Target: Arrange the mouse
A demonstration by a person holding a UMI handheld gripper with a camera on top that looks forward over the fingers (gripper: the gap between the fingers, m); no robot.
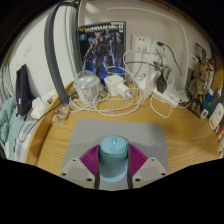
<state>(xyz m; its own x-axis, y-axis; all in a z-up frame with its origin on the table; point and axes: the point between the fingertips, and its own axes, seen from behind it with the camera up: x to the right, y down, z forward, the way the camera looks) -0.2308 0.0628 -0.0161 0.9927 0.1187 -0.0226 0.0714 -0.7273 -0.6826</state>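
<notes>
Wooden table carries a grey mouse mat; just before it, the gripper is clamped on a teal mouse. White cables lie beyond the mat.

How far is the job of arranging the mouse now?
Done: the mouse is picked up, clamped between the gripper fingers. In hand: it hangs over the grey mat on the desk. Left: setting it down and letting go.

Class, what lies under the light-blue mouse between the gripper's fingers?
A grey mat on the wooden desk. The gripper, shut on the mouse, and the mouse itself cover the mat's near part.
</notes>
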